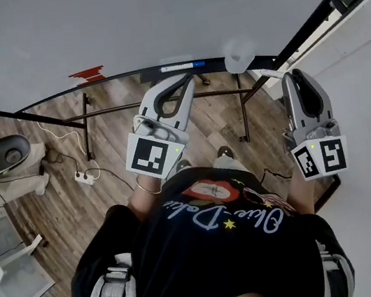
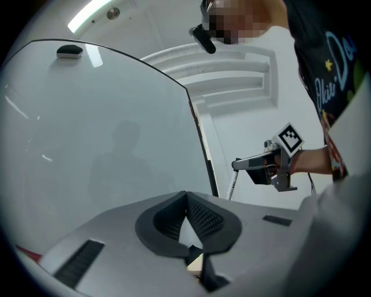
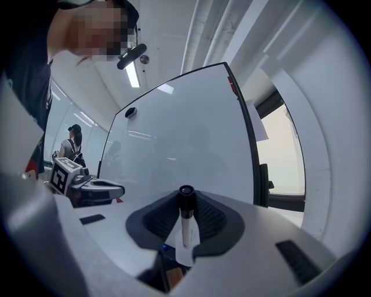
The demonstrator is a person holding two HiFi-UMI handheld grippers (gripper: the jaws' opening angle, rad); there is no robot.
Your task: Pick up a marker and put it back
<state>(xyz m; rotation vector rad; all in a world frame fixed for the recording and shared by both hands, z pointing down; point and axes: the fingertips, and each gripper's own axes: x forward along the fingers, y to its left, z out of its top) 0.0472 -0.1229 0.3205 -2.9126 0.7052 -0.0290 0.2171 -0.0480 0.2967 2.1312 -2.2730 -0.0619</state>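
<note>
Bright and even throughout, lit from overhead; ceiling strip light (image 2: 93, 16) blown out to white at far left in the left gripper view, a second strip (image 3: 133, 74) glowing in the right gripper view; strong pale light from the bright opening (image 3: 284, 156) at far right, overexposed; faint streaks of glare and dim grey reflections on the whiteboard (image 3: 185, 133); soft, weak shadows on the wooden floor (image 1: 72, 192) in the head view; heavy fisheye bending in both gripper views, straight edges bowed, corners darkened to black; slightly soft at close range on the left gripper (image 2: 185, 197) and the right gripper (image 3: 185, 194); marker (image 3: 185, 223) fairly crisp; sharp elsewhere.
</note>
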